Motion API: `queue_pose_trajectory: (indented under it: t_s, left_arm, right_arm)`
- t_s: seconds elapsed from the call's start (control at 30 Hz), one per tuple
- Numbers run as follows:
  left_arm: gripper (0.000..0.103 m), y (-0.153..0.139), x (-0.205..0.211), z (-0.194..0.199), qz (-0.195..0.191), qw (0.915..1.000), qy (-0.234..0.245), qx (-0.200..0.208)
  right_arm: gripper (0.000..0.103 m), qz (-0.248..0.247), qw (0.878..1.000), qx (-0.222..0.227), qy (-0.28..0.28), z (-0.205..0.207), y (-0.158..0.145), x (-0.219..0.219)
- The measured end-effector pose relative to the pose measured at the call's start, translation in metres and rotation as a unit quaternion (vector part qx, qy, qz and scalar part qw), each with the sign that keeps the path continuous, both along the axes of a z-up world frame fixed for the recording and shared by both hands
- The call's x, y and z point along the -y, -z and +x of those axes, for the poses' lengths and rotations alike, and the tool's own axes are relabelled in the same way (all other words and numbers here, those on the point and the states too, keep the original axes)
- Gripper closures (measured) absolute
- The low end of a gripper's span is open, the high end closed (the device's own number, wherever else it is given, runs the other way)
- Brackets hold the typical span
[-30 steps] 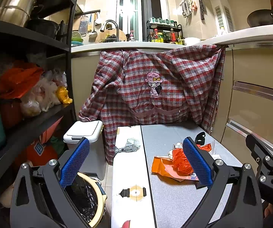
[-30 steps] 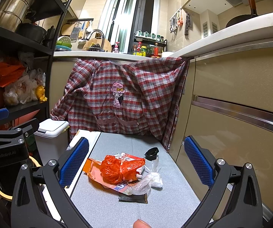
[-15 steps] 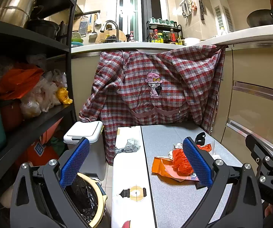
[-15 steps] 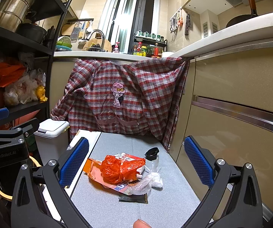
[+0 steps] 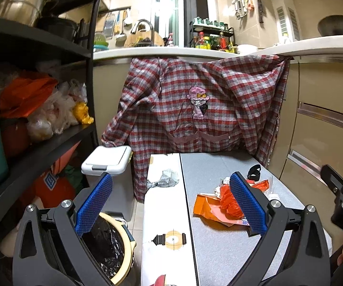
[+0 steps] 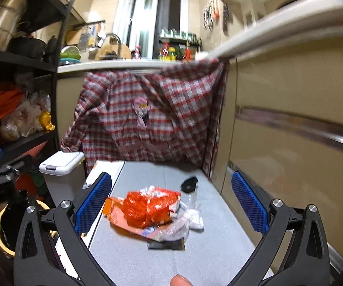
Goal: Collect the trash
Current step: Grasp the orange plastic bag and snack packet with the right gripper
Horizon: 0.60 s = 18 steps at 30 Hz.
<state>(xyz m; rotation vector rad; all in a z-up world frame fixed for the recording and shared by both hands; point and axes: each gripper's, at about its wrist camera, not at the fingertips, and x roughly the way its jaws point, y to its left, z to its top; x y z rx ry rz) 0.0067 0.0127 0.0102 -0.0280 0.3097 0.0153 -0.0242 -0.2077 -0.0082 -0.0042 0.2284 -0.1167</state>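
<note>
The trash is all heaped in one pile on the grey table (image 6: 209,257) – a crumpled orange bag (image 6: 147,208) sits on top of a flat orange wrapper (image 5: 203,206), with a clear plastic bag (image 6: 183,224) touching its right side and a dark scrap (image 6: 166,245) tucked under the near edge of the pile; a black cap (image 6: 189,183) can be seen just behind the pile, near the checked shirt (image 5: 195,109) that is hung over the counter edge at the far end of the table.

The right gripper (image 6: 171,205) is held wide open above the near end of the table, nothing between its blue pads (image 6: 92,205); the pile is framed between them but isn't touched. That view is a bit smeared, so small details can't be read.

The left gripper (image 5: 171,205) is spread just as wide and nothing is held in it either; it is pointed over the table's left edge, where a white board (image 5: 164,205) is laid alongside the grey top. Left of the table, down low, a bin with a black liner (image 5: 109,245) is seen under the left pad – and a white lidded bin (image 5: 107,159) stands behind it, beside a black shelf (image 5: 40,147) stuffed with bags.
</note>
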Motion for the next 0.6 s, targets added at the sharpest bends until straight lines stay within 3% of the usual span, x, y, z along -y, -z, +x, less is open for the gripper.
queue_pose_trajectory:
  t_s: [0.3,0.6]
  left_arm:
    - [0.008,-0.009,-0.011,0.034,-0.004,0.9998,-0.008,-0.019]
    - [0.008,0.003,0.002,0.084,0.028,0.9989,-0.010,-0.035]
  right_arm:
    - [0.005,0.052,0.993,-0.102,0.020,0.047,0.040,0.045]
    - [0.005,0.121,0.976,-0.177,-0.037,0.145,0.080,0.041]
